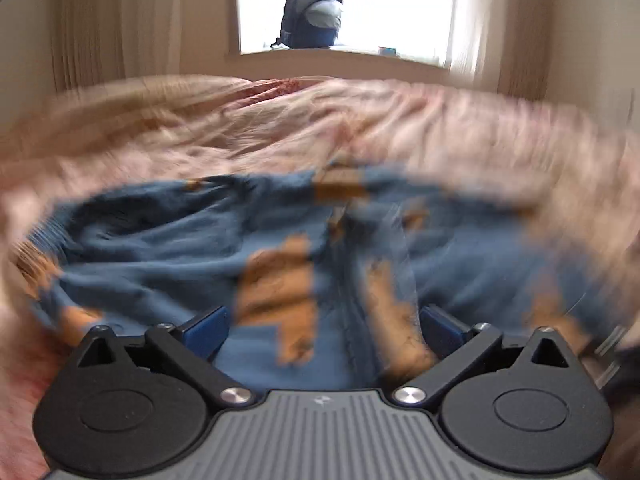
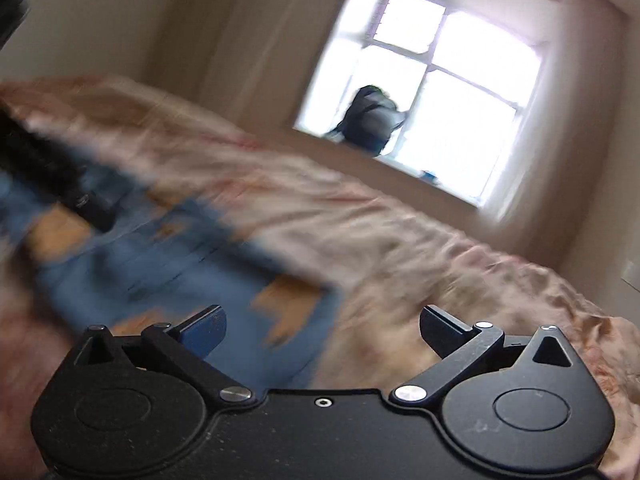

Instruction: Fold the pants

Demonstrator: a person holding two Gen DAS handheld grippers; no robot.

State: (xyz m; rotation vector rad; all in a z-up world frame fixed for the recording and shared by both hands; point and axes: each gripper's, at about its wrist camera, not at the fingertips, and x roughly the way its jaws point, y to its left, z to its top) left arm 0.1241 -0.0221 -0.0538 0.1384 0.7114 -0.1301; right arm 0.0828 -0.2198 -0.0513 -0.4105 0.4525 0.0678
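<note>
The pants (image 1: 168, 256), blue with orange patches, lie spread and rumpled on the pink, wrinkled bedspread (image 1: 248, 128); motion blur smears their edges in both views, so the waistband and legs cannot be told apart with any certainty. In the left wrist view the left gripper (image 1: 322, 330) sits low over the cloth with its 2 fingers spread wide, holding nothing. The right gripper (image 2: 322, 330) is likewise released, its jaws apart, over the pants' blurred edge (image 2: 160, 264) where the fabric meets the bedspread (image 2: 360, 232). A dark blurred shape at the left edge of the right wrist view cannot be identified. A backpack (image 1: 314, 16) stands on the sill of the bright window (image 1: 400, 4) beyond.
</note>
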